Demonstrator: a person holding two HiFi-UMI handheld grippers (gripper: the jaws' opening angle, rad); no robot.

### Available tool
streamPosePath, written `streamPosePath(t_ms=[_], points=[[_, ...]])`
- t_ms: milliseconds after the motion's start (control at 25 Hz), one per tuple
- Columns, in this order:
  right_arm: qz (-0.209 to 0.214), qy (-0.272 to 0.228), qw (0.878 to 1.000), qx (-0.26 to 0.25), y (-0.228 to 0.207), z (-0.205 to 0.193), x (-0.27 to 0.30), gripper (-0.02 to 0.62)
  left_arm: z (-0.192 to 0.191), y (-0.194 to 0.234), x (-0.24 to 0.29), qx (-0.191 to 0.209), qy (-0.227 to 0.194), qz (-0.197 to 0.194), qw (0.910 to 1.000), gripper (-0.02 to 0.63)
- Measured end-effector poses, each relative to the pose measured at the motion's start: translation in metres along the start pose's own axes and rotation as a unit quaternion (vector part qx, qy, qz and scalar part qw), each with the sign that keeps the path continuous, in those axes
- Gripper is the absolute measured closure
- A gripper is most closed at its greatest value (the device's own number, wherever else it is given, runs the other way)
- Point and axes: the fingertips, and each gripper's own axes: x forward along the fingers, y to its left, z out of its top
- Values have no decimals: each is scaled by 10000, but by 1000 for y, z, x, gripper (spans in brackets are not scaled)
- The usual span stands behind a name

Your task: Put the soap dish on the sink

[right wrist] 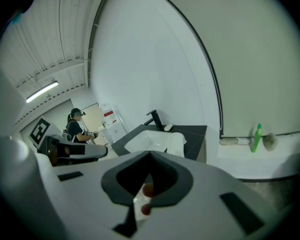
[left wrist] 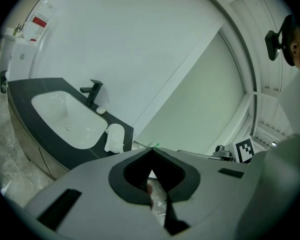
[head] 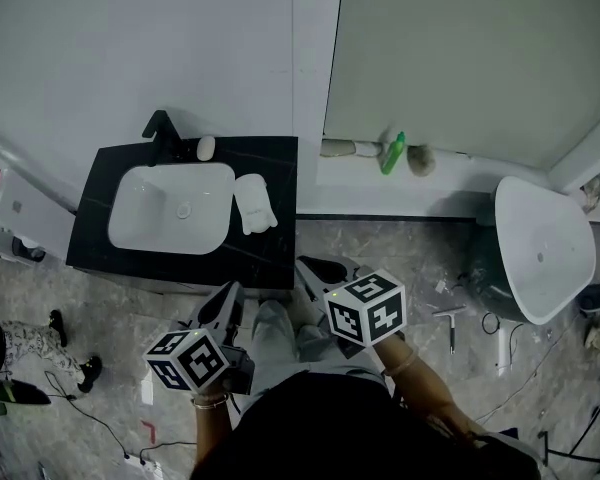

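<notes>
One white soap dish (head: 253, 203) lies on the black counter (head: 275, 258), just right of the white basin (head: 130, 230) and touching neither pair of tongs. In the head view it sits left of centre, well above both pairs. The left gripper (head: 224, 304) and the right gripper (head: 318, 270) hang low in the frame by the counter's front edge, with their tips aimed up the frame toward the sink. In each gripper view the jaws are clenched tip to tip with nothing between them. In the left gripper view the dish (left wrist: 115, 137) shows left of centre, above the jaws. A black faucet (head: 162, 133) stands at the back of the basin, with a small white oval thing (head: 206, 148) just beside it. White walls rise behind, and a ledge at upper right carries a green bottle (head: 393, 153). A second white basin (head: 545, 248) rests on the grey marbled floor (head: 420, 258) at the right edge, near scattered small tools. The holder's dark clothing fills the bottom centre of the head view. Small reddish blobs show in the opening behind the right gripper's tips, and I cannot tell what they are.
</notes>
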Motion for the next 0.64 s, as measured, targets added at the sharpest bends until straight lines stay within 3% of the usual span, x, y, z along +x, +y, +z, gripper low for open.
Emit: streamPosePath(t_ms=[640], points=[[-60, -228, 9996, -145, 15, -6, -22, 577, -12, -17, -8, 114, -18, -197, 9997, 603]])
